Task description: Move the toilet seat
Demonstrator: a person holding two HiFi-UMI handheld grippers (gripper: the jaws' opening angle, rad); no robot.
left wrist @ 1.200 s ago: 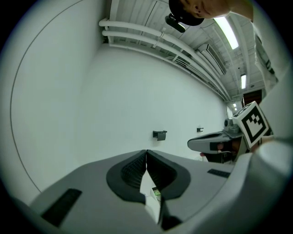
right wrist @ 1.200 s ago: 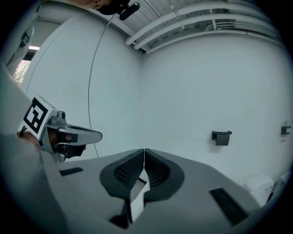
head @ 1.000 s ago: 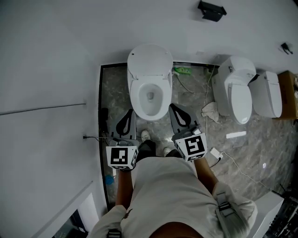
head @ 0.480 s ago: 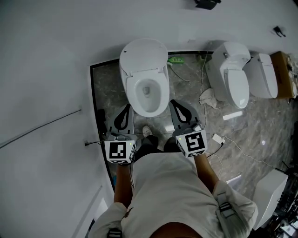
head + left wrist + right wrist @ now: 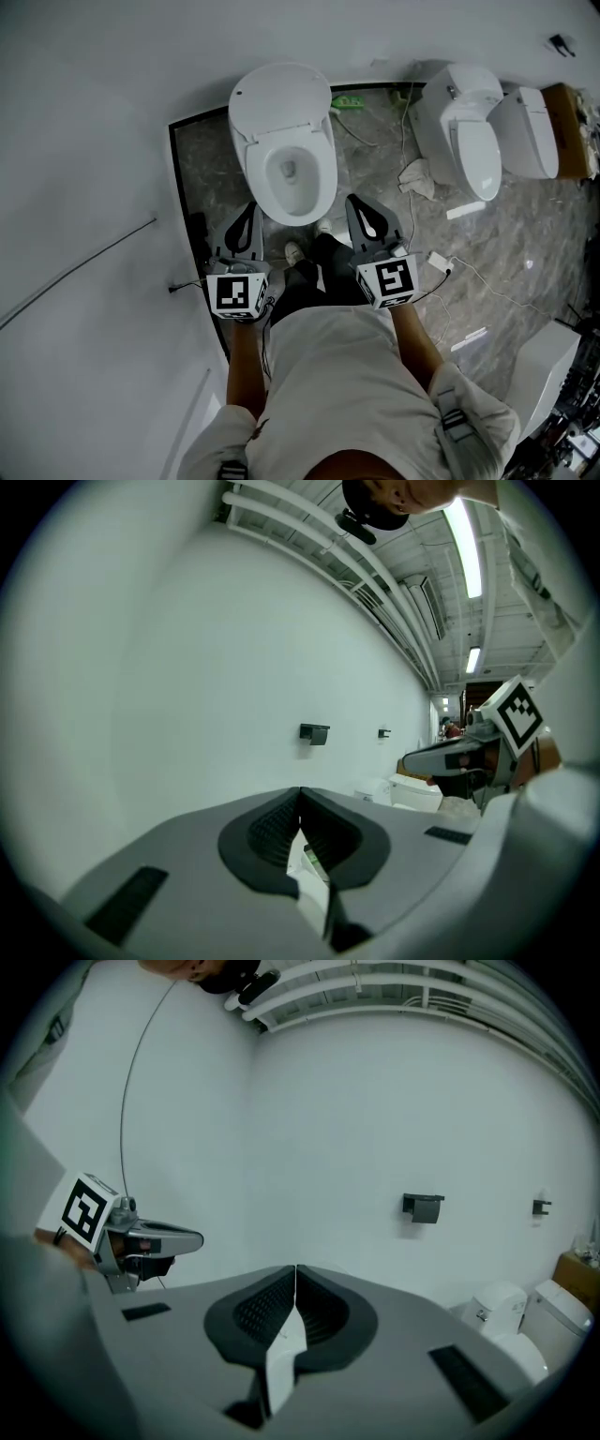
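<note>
A white toilet (image 5: 291,173) stands against the wall with its lid (image 5: 279,98) raised, and the seat ring lies round the open bowl. My left gripper (image 5: 247,214) hangs just left of the bowl's front, shut and empty. My right gripper (image 5: 365,212) hangs just right of the bowl's front, also shut with nothing in it. Neither touches the toilet. In the left gripper view the jaws (image 5: 300,797) meet and the right gripper (image 5: 455,757) shows beyond. In the right gripper view the jaws (image 5: 295,1274) are closed too, with the left gripper (image 5: 173,1238) off to the side.
Two more white toilets (image 5: 466,131) (image 5: 527,131) stand at the right, with a crumpled cloth (image 5: 413,176), cables and a white adaptor (image 5: 438,260) on the marble floor. A cardboard box (image 5: 573,129) is far right. The white wall runs close on the left. A black wall fitting (image 5: 424,1206) hangs ahead.
Both grippers have sunk and edged toward the toilet's front. The head view has shifted, so the toilet now sits higher and further left in it.
</note>
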